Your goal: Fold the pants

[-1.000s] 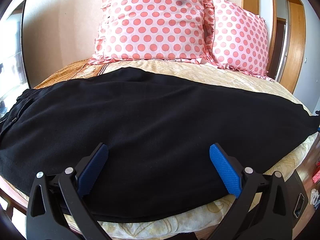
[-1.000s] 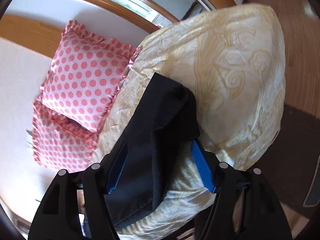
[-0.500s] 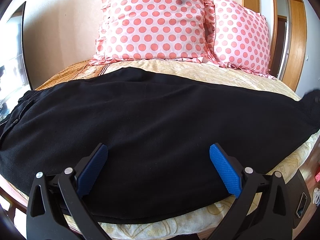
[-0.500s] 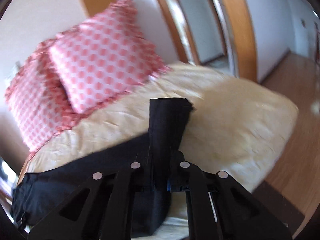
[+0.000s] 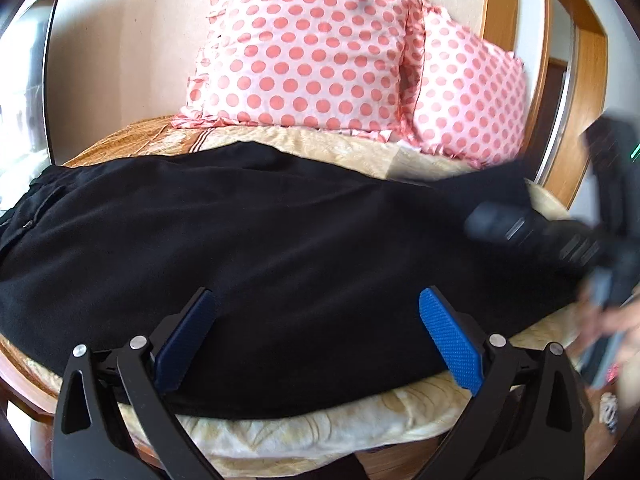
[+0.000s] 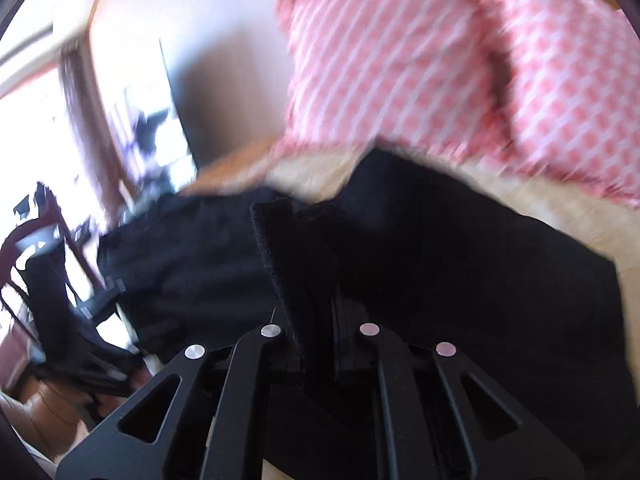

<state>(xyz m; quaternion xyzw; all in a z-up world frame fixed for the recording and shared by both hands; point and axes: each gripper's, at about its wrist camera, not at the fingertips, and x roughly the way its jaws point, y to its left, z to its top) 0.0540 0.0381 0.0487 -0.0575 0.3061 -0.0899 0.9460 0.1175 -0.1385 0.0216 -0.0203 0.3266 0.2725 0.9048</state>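
Pants (image 6: 440, 264) hem pinched in right hand-held gripper (image 6: 316, 316) over bed (image 6: 580, 216)

A: Count, garments on the bed (image 5: 304, 436)?
B: One pair of black pants (image 5: 280, 264), spanning it from left edge to right edge.
A: Pillows?
B: Two, pink with polka dots: one pillow (image 5: 308, 52) at the head edge, a second pillow (image 5: 468, 96) toward the head-right corner.
A: Grippers?
B: Two. Left gripper (image 5: 316, 344), right gripper (image 6: 316, 332); two fingers (image 5: 450, 344) each.

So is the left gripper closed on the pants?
No, the left gripper is wide open, its blue pads apart above the pants.
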